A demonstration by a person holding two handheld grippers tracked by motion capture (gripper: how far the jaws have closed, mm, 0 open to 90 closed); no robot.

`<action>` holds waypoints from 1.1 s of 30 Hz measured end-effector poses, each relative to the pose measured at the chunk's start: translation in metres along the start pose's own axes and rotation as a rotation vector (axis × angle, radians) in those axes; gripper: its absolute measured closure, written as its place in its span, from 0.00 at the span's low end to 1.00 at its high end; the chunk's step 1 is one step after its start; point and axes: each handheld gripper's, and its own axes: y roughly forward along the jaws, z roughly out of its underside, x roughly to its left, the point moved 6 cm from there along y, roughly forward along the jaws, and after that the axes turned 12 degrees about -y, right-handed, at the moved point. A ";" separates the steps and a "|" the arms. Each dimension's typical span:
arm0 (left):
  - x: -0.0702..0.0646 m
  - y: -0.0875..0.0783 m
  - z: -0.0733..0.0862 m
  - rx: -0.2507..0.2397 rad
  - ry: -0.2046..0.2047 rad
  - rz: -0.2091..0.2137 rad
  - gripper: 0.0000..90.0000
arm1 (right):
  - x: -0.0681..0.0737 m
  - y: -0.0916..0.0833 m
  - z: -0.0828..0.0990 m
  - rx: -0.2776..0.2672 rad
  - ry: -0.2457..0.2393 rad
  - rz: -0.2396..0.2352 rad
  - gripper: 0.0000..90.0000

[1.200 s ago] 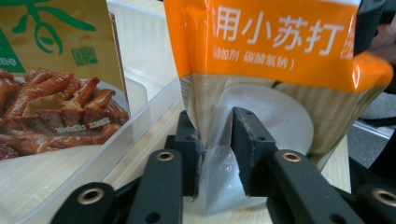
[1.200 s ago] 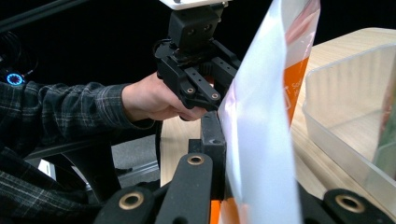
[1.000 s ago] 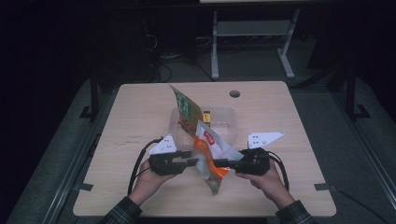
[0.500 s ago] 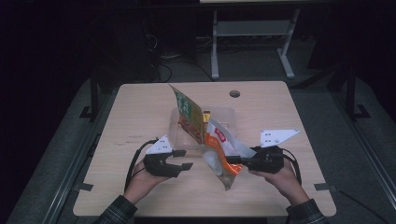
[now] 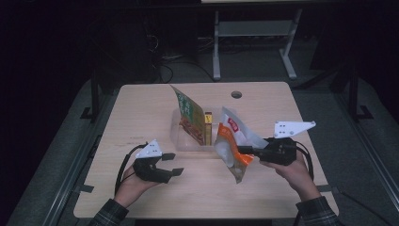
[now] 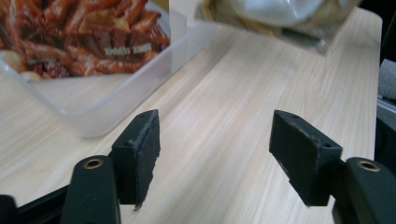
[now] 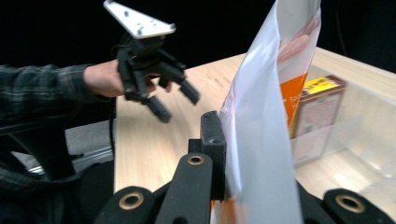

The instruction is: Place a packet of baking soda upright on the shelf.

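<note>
Snack bag (image 5: 231, 149) clamped in right hand-held gripper (image 5: 244, 150), left hand-held gripper (image 5: 173, 164) empty

A crinkled white-and-orange plastic snack bag (image 5: 232, 143) with a red label hangs tilted above the light wooden table (image 5: 141, 108), its lower corner just beside a clear plastic tub (image 5: 176, 136).

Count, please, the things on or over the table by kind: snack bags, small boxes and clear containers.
Snack bags: 2, the green bag standing in the container and the orange-and-white bag held by the right gripper.
Small boxes: 1, the yellow-topped box.
Clear containers: 1, the clear container.
Total: 4.
</note>
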 end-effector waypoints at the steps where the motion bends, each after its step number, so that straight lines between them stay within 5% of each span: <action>1: 0.001 -0.001 0.002 0.007 0.005 -0.006 0.35 | -0.003 -0.001 -0.001 0.001 0.002 0.007 1.00; 16: 0.005 -0.010 0.023 0.006 -0.004 -0.023 0.29 | -0.036 0.001 -0.014 0.019 -0.016 0.081 1.00; 33: 0.009 -0.003 0.024 -0.009 -0.017 -0.012 0.29 | -0.074 0.011 -0.019 0.005 0.012 0.158 1.00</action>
